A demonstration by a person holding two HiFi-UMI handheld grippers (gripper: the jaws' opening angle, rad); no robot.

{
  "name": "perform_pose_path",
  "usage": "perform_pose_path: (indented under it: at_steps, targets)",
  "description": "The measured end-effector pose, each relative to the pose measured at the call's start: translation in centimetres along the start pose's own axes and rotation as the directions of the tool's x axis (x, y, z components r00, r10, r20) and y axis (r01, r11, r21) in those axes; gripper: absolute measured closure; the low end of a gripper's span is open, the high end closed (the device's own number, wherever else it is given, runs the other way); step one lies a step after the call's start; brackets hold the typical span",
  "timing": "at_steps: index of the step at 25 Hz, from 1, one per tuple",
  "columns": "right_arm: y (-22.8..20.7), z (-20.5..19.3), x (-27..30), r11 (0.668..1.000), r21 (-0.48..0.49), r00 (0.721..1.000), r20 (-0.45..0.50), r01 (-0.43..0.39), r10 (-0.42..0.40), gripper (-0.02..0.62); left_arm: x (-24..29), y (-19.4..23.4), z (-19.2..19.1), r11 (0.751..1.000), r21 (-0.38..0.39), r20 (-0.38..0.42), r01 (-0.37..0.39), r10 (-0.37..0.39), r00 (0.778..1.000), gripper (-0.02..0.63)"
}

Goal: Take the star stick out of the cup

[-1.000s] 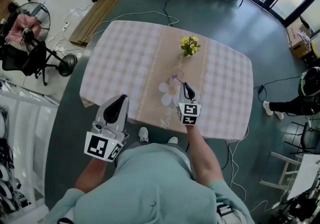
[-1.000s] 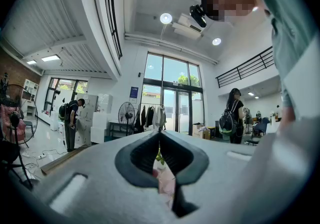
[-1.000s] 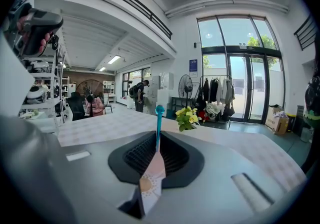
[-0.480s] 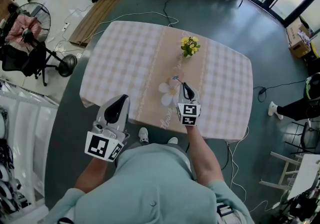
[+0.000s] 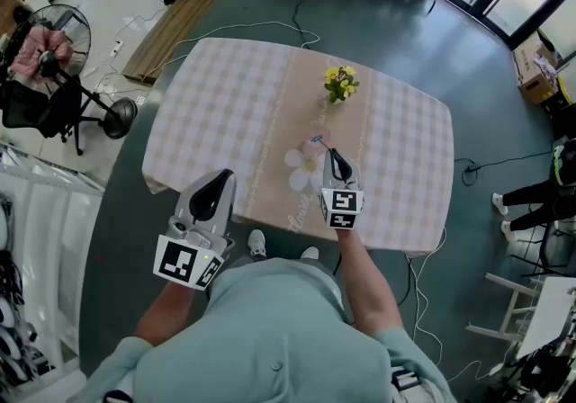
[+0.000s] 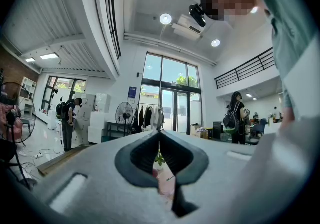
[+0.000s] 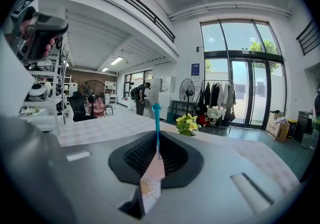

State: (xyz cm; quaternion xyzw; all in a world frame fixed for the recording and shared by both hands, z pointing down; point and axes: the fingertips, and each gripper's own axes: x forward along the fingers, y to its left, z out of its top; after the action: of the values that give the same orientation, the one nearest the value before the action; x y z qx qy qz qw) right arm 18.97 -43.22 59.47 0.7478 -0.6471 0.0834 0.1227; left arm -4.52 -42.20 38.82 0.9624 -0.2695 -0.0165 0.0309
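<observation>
A thin blue-teal stick [image 7: 157,123] with a small knob at its top rises from my right gripper [image 7: 157,142], which is shut on its lower part. From the head view the right gripper [image 5: 333,156] hovers over the near middle of the table [image 5: 225,95], and the stick [image 5: 316,141] pokes out ahead of it to the upper left. My left gripper [image 5: 216,187] hangs off the table's near left edge, level, its jaws [image 6: 159,138] closed together with nothing between them. No cup shows clearly in any view.
A small vase of yellow flowers [image 5: 341,83] stands on the beige runner beyond the right gripper. A pale flower print [image 5: 300,161] lies on the runner beside it. A fan [image 5: 54,41] and cables are on the floor at left. A person's legs [image 5: 531,203] show at the right edge.
Both grippers and the stick keep their places. The person's legs at the right edge have shifted a little downward in the picture.
</observation>
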Motion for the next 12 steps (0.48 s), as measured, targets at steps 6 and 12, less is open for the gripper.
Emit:
perform_pose_path:
  at_steps: [6,12]
  targets:
    - [-0.3,1.2,-1.0,1.0,0.008,1.0,0.009,-0.002,0.002,0.581,0.3,-0.4,0.2,1.0,-0.001,-0.001,0.01,-0.01,1.0,0.597]
    - [-0.1,3.2,-1.7,1.0,0.004,0.999,0.044,-0.008,0.008,0.581,0.7,-0.5,0.0,1.0,-0.004,-0.003,0.02,-0.02,1.0,0.597]
